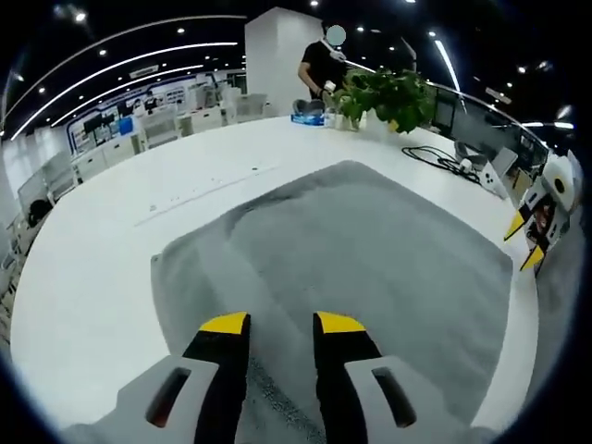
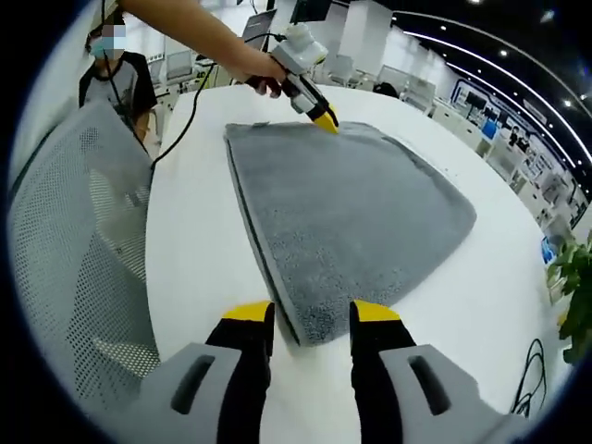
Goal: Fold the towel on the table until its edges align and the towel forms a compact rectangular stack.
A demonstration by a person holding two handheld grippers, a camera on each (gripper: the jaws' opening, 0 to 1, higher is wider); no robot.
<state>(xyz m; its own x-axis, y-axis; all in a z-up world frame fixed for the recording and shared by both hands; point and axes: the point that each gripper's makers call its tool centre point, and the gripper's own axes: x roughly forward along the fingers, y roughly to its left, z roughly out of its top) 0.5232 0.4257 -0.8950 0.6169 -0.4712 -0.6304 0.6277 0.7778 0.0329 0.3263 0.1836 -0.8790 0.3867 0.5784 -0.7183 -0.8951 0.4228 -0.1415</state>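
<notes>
On table [image 1: 92, 305], L gripper view: towel [image 1: 370, 250] lies flat, grey, spread over the white top, looks like a single layer w/ a faint crease band running diagonally across it. L gripper [image 1: 282, 326] sits over the near edge of towel, jaws parted, yellow tips apart w/ towel pile showing between them; nothing pinched as far as I can see. Whether tips touch the cloth: can't tell. Far side of table: plant [image 1: 393, 97], cable [image 1: 444, 159], a person standing at the back. R gripper [image 1: 524, 242] enters at right edge of this view, yellow tips at towel's far corner.

R gripper view: chair [image 2: 74, 277] w/ mesh back at left, beside table [image 2: 194, 268]. Towel [image 2: 351, 222] runs away from camera, thick hem along its left edge. R gripper [image 2: 313, 316] jaws released, spread either side of the near corner of towel, corner between tips but not gripped. L gripper [image 2: 324, 120] at far corner, held by a hand [image 2: 264, 72], tips at the cloth edge.

Progress, my read: no fold made yet. Towel open and flat, both grippers posted at corners along one edge, neither closed on it. Left to do: grip both corners, carry edge over to opposite edge, align, repeat to get compact stack.
</notes>
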